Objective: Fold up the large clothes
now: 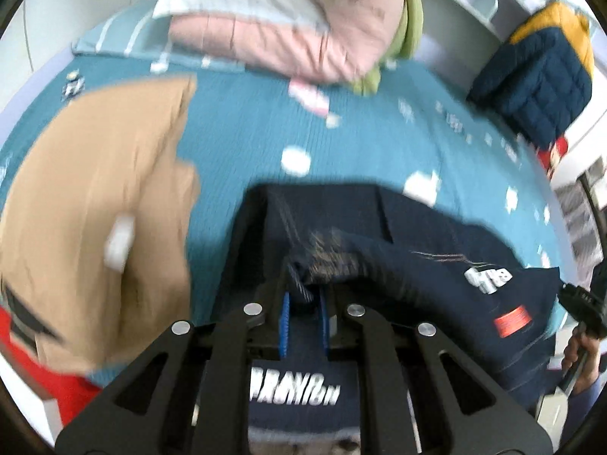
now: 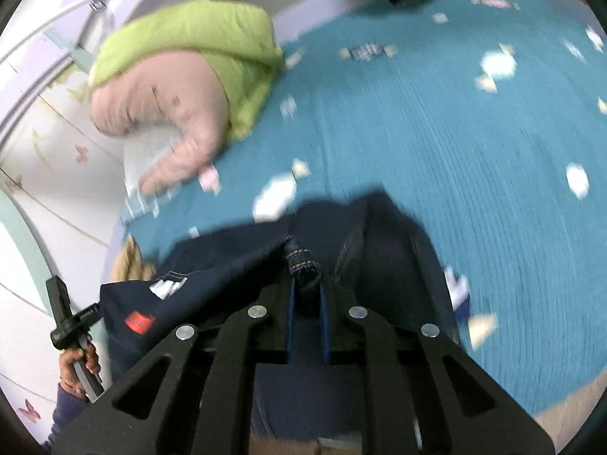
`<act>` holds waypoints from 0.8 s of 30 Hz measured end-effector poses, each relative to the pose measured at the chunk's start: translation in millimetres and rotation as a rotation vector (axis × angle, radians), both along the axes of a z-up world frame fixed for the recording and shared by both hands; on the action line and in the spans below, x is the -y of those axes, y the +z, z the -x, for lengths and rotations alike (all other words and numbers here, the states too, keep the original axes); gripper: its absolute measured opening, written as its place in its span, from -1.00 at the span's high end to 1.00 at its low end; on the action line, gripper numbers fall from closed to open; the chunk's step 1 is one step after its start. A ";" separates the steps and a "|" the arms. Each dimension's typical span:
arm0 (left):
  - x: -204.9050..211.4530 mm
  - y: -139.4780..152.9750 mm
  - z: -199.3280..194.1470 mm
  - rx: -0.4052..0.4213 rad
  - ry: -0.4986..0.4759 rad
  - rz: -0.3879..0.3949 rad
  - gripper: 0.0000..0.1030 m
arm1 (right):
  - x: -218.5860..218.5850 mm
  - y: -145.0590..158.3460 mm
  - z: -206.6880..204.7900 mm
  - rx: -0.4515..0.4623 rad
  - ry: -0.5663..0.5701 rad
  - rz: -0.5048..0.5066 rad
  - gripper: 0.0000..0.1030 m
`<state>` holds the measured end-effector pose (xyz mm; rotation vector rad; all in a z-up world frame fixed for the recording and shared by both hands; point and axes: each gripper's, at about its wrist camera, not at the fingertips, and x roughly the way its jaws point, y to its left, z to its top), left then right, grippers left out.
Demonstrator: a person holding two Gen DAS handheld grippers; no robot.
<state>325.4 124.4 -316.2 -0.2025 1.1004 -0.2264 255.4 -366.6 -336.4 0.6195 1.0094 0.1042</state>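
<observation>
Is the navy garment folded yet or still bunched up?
Bunched, not folded: the navy garment hangs rumpled between the left gripper and right gripper, both clamping its edge.

Teal bedspread, pink quilt, green blanket, tan garment

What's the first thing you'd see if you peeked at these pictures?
The dark navy garment hangs pinched in both claws, the left claw and the right claw, over a teal bedspread with white spots. Beyond it sit a tan garment on the left and a pink-and-green bedding pile.
</observation>
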 end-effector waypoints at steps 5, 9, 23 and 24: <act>-0.1 -49.3 39.3 -0.110 -0.008 -0.065 0.74 | -10.7 -44.0 35.2 -0.112 0.002 0.100 0.76; -6.5 -64.4 52.0 -0.179 0.017 -0.074 0.63 | -0.5 -58.8 44.0 -0.186 -0.048 0.100 0.67; 35.8 1.2 45.3 -0.010 0.022 -0.054 -0.35 | -48.6 -12.6 -14.0 -0.049 0.023 0.062 0.67; 48.9 -12.8 38.2 -0.047 -0.011 -0.050 -0.35 | -50.5 -22.0 -18.7 -0.075 0.021 0.070 0.67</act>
